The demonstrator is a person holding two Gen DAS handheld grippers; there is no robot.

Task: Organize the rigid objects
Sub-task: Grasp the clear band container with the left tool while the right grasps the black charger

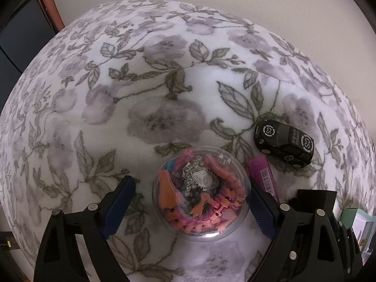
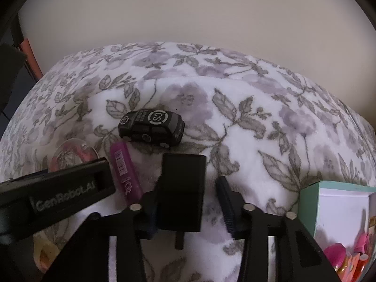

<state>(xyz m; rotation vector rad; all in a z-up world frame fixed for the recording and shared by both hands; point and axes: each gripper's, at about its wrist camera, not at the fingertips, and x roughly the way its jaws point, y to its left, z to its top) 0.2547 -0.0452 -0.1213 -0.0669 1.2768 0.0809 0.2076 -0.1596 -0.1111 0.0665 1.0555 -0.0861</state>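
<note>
Left gripper (image 1: 190,208) spread wide around clear round tub of trinkets (image 1: 200,193), pads not yet touching, probably lining up for a lift. Right gripper (image 2: 188,202) narrowed around black plug adapter (image 2: 182,191); left pad touching, right pad apparently short of it. Purple tube (image 2: 125,171) and toy car (image 2: 151,128) beyond, waiting. Teal box (image 2: 338,209) at right, likely destination. Floral fleece blanket (image 1: 164,70) underneath, plain beige wall behind.

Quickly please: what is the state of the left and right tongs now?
Left tongs: open, either side of the clear round container.
Right tongs: black charger block between them; grip cannot be told.
</note>
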